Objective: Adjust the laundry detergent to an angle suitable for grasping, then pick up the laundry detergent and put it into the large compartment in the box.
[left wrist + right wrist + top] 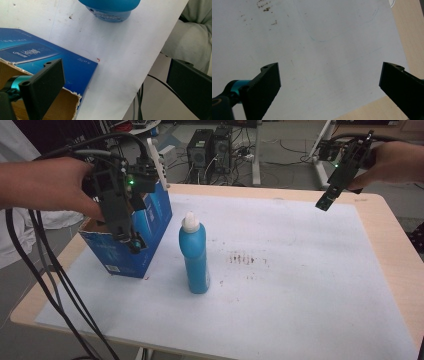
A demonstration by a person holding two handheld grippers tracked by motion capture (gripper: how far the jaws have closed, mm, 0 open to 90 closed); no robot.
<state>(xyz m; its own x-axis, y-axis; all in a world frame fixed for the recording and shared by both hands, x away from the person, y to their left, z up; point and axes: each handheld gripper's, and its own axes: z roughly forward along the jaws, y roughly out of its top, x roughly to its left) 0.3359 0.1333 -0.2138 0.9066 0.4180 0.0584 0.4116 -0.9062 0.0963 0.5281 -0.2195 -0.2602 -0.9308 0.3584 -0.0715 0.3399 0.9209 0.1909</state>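
An upright blue bottle (194, 256) with a white cap stands on the white sheet (300, 290), left of centre. Just left of it sits an open blue cardboard box (150, 227). My left gripper (130, 241) hangs over the box's near right corner, held by a hand. In the left gripper view the left gripper (115, 85) is open, with nothing between its jaws; below it lie the box (50, 57) corner, bare sheet and the bottle's base (110, 10). My right gripper (326, 201) is raised at the far right, and in its own view the right gripper (329, 85) stands open above bare sheet.
Brown stains (245, 259) mark the sheet at centre, also seen as brown stains (265, 7). The wooden table (387, 235) edge frames the sheet. Cables (45, 270) trail off the left side. Computer towers (210, 150) stand on the floor behind.
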